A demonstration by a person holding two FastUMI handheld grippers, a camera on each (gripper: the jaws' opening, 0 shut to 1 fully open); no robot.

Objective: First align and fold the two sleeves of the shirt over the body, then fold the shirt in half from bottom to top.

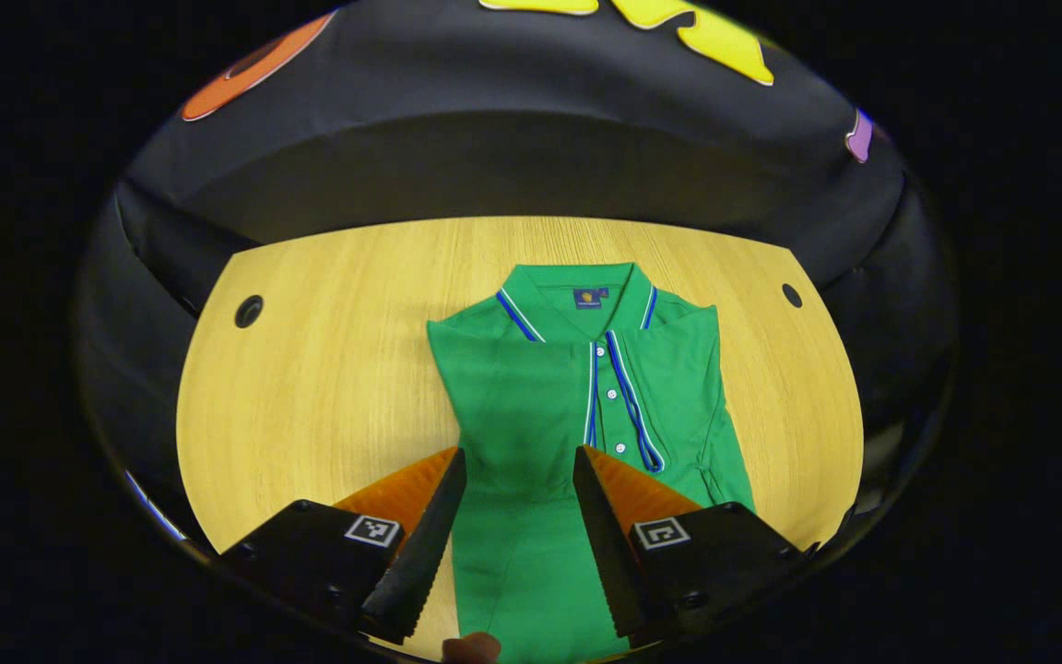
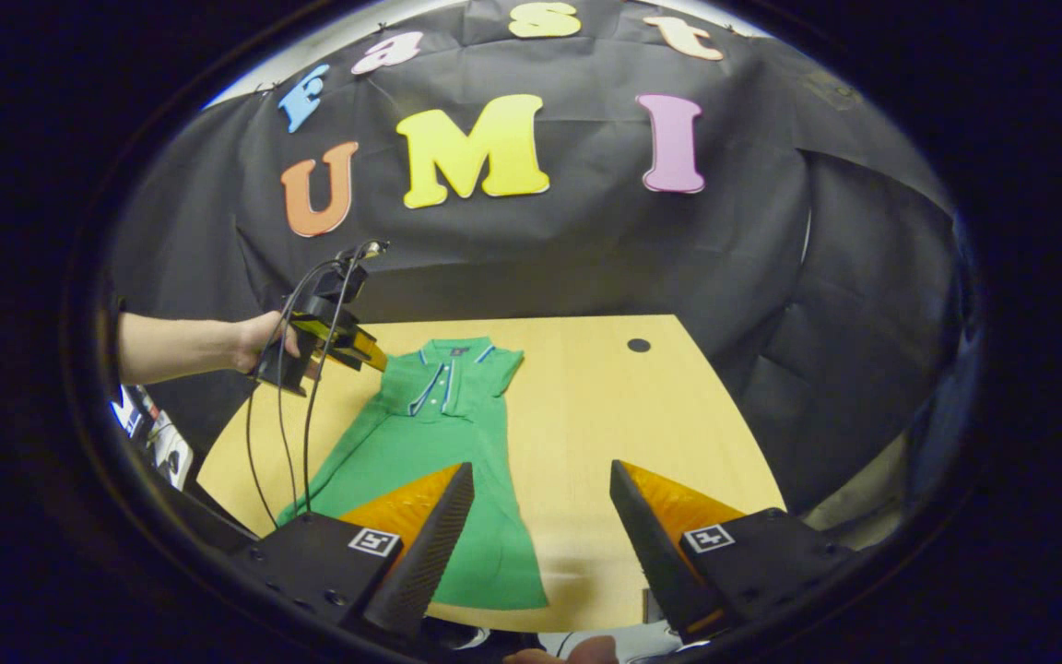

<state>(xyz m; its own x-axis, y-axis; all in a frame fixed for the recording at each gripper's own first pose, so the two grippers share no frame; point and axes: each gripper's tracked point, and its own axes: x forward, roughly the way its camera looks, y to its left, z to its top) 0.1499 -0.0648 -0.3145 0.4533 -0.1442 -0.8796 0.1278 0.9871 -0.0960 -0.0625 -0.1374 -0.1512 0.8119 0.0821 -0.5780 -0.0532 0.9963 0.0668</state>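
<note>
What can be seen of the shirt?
The shirt is a green polo of knit-looking fabric, with a blue-and-white trimmed collar, a buttoned placket and a small neck label. It lies face up and flat on the wooden table, collar toward the wall, both sleeves already folded in, bottom not yet folded. Neither gripper touches it.

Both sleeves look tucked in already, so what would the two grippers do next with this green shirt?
Probably lower both open grippers, left and right, to the shirt's bottom hem. The sleeves lie folded over the body, and the shirt lies full length on the table, so the bottom-to-top fold remains.
</note>
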